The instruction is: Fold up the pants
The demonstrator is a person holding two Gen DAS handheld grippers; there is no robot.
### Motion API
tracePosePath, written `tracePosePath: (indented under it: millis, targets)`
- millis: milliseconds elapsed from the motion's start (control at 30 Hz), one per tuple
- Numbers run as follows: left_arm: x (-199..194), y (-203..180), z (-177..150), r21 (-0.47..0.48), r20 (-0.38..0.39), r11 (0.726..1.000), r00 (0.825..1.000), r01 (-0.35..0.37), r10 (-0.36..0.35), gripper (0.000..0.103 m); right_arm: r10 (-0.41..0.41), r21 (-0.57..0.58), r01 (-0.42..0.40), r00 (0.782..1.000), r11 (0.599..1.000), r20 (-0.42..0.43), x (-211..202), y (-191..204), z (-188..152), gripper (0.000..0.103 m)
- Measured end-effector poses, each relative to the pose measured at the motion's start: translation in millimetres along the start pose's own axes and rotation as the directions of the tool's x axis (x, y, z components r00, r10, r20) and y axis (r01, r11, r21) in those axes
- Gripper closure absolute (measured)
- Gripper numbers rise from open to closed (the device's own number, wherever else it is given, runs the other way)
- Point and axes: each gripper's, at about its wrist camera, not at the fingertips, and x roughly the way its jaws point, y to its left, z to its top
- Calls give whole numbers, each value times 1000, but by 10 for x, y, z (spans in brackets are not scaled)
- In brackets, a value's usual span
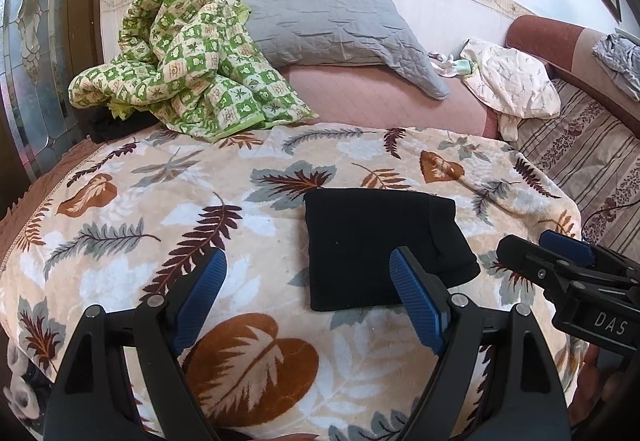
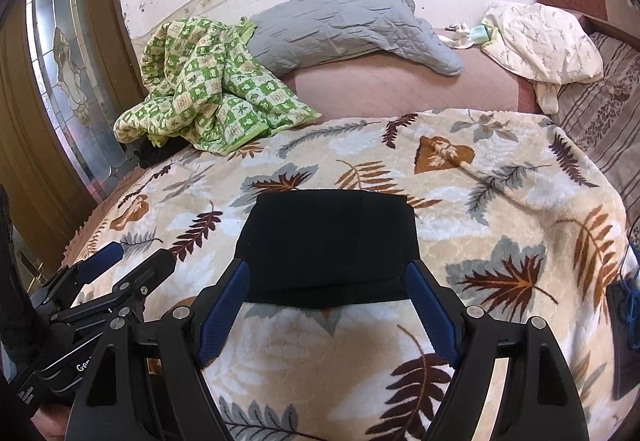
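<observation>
Soft cream blanket w/ brown and grey leaf print [image 1: 168, 209] has bare room on the left, right and near sides of the flat folded black cloth pants [image 1: 376, 245]. Behind the blanket, open pink quilted bed cover [image 1: 384, 101]. Far left, a bumpy green-and-cream checked quilt pile [image 1: 188, 73] blocks the way. Grey quilted pillow [image 1: 332, 27] sits by the wall. Crumpled white printed cloth [image 1: 516, 81] sits far right.

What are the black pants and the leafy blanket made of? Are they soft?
The folded black pants look like a matte knit or fleece cloth: no shine, soft rounded edges. The leaf-print blanket looks like plush fleece, since its surface is fuzzy with pressed ridges. Both are probably soft, though the exact fiber cannot be told.
</observation>
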Motion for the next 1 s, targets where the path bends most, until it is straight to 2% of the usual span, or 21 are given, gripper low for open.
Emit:
tracePosePath:
  millis: [1000]
  targets:
    - [194, -30, -45, 10, -36, 1000, 999, 10, -10, 19, 8, 17, -7, 999, 1000, -50, 257, -126, -30, 21]
